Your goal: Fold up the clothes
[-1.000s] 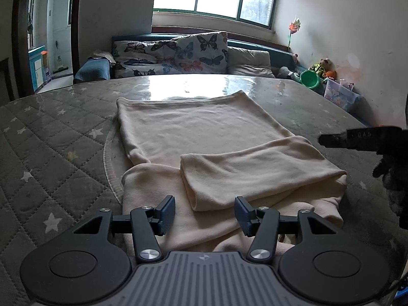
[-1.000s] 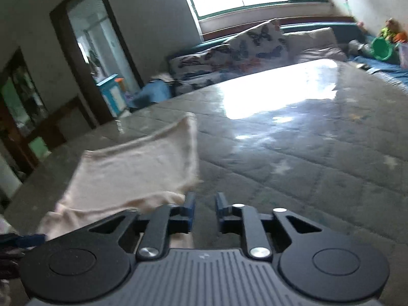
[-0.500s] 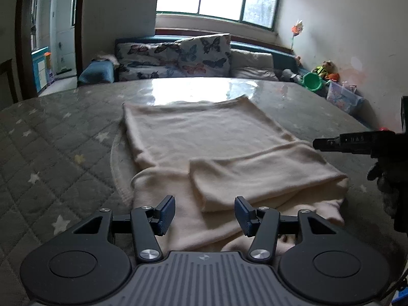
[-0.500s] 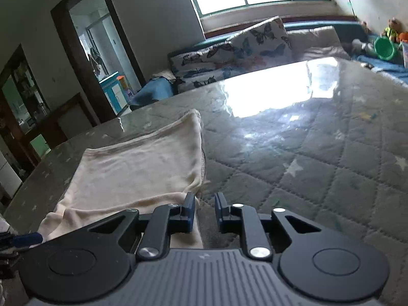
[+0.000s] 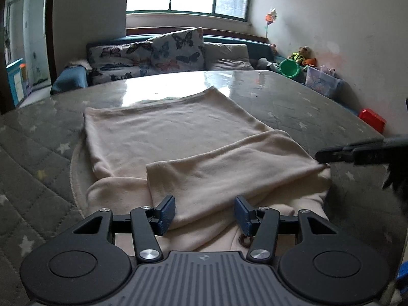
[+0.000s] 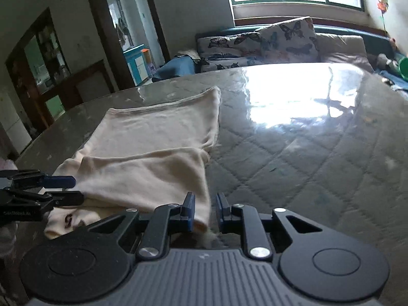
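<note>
Cream garment lying on quilted star-print table, sleeve folded across near end.

Garment is spreading flat toward the window side, its bulkier end bunching just in front of both tools. Left gripper is hovering over that near edge, jaws standing wide apart, gripping nothing. Right gripper is sitting at the garment's right corner, jaws parted only narrowly with the cloth corner lying between them; cannot tell whether they are pinching it. Butterfly-print cushions are lining the sofa behind; green bucket sitting far right.
</note>
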`<action>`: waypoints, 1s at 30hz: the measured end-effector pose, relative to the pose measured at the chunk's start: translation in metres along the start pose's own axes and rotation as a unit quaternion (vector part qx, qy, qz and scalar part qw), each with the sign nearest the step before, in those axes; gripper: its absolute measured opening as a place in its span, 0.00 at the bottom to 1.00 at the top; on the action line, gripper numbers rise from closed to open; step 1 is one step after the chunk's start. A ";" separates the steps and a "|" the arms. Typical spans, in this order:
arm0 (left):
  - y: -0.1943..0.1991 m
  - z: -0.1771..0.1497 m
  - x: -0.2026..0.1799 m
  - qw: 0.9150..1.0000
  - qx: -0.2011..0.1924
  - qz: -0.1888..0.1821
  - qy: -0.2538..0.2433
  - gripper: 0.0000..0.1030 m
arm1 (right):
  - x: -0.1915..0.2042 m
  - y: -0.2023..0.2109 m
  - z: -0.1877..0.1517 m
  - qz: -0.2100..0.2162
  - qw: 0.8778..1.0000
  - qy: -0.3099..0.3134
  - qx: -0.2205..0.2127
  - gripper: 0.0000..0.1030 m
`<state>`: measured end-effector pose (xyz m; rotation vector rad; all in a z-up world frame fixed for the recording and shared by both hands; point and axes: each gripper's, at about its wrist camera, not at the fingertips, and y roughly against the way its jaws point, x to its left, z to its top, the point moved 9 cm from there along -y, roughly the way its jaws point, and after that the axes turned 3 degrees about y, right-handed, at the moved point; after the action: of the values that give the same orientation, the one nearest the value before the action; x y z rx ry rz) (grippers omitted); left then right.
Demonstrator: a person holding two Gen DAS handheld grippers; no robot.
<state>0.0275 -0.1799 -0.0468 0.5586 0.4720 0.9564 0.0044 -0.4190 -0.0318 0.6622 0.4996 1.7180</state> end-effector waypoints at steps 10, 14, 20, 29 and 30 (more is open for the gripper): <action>0.055 -0.031 -0.017 0.992 -0.001 -0.041 -0.121 0.54 | 0.018 0.038 0.009 -0.001 0.987 0.159 0.012 0.45; 0.055 -0.046 -0.038 0.979 -0.008 -0.042 -0.199 0.54 | 0.036 0.028 -0.005 0.014 0.982 0.189 0.028 0.51; 0.040 -0.054 -0.052 0.970 -0.009 -0.041 -0.238 0.53 | 0.052 0.019 -0.016 0.025 0.977 0.207 0.035 0.54; 0.036 -0.047 -0.046 0.974 -0.029 -0.023 -0.222 0.13 | 0.061 0.017 -0.026 0.023 0.967 0.251 0.044 0.59; 0.036 -0.044 -0.043 0.977 -0.031 -0.023 -0.212 0.12 | 0.063 0.017 -0.027 0.026 0.965 0.258 0.045 0.60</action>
<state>-0.0429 -0.1903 -0.0515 0.6712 0.0718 0.7770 -0.0367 -0.3620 -0.0305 0.2822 0.9322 1.9289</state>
